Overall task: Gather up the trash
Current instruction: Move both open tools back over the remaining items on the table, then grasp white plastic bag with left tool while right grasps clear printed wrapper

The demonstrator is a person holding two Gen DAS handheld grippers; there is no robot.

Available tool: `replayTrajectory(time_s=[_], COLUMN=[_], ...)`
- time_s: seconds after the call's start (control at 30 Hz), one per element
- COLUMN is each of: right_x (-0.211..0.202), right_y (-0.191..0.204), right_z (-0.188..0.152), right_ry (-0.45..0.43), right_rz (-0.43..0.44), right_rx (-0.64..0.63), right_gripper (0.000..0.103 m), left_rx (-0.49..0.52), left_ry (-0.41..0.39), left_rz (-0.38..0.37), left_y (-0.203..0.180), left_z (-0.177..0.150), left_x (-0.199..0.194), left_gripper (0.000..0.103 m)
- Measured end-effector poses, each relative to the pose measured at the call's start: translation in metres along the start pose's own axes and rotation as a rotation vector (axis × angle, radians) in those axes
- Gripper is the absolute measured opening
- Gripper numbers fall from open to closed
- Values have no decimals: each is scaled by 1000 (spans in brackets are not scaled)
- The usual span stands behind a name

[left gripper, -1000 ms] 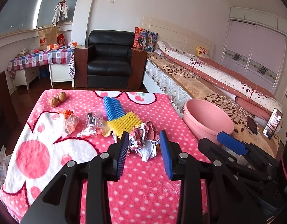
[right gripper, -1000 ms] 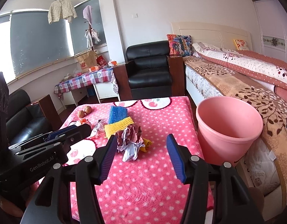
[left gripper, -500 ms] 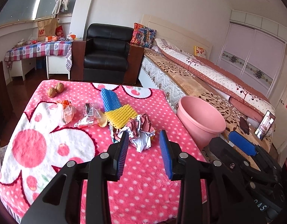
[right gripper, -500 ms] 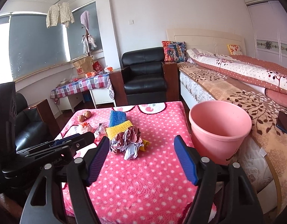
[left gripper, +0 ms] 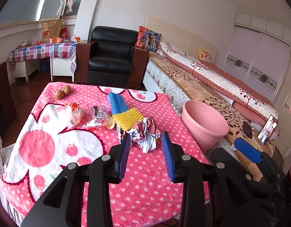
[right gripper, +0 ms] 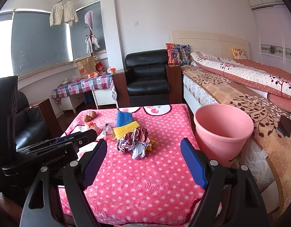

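Trash lies on the pink polka-dot table (left gripper: 145,179): a crumpled paper ball (left gripper: 145,132), a yellow foam net (left gripper: 127,118), a blue foam net (left gripper: 116,103), a clear wrapper (left gripper: 97,117) and an orange-printed bag (left gripper: 75,113). The pink bucket (left gripper: 204,124) stands off the table's right edge. My left gripper (left gripper: 146,151) is open and empty, just in front of the paper ball. My right gripper (right gripper: 143,162) is open wide and empty, short of the paper ball (right gripper: 133,141), with the bucket (right gripper: 223,130) to its right.
Two walnuts (left gripper: 62,92) sit at the table's far left corner. A bed (left gripper: 221,87) runs along the right, with a phone (right gripper: 284,125) on it. A black armchair (left gripper: 111,56) and a checked side table (left gripper: 41,51) stand behind.
Both grippers pulled back and rose a little from the table. The right gripper's jaws opened wider. The left jaws stayed as they were.
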State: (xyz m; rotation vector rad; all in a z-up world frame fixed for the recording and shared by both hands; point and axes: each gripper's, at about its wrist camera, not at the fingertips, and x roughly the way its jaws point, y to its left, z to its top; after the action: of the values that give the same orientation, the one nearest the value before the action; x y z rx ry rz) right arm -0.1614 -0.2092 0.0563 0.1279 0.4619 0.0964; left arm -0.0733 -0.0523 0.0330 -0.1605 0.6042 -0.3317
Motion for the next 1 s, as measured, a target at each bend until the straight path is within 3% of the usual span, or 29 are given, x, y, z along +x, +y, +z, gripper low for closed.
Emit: replayTrajectory(time_s=[0.3,0.47,0.6,0.8,1.0], right_x=[2,28,46,71,97], right_y=[10,13,12,7,6], right_z=[1,3,7,12,15], right_ry=[-7,71,102,123,152], right_rz=[-22,-6,20,56,94], right_rx=[-35,-58,-57,-53,-75], right_gripper=[82,81,81,81,76], left_rx=[-20,-61,-103,-196,-218], left_ry=[-13,-2,-35,3,41], left_rz=[-13,-7,75,162,178], left_y=[9,24,56,112,142], left_z=[4,5,13,16,22], left_x=[2,10,12,20,30], left_gripper=[34,34,34,34,34])
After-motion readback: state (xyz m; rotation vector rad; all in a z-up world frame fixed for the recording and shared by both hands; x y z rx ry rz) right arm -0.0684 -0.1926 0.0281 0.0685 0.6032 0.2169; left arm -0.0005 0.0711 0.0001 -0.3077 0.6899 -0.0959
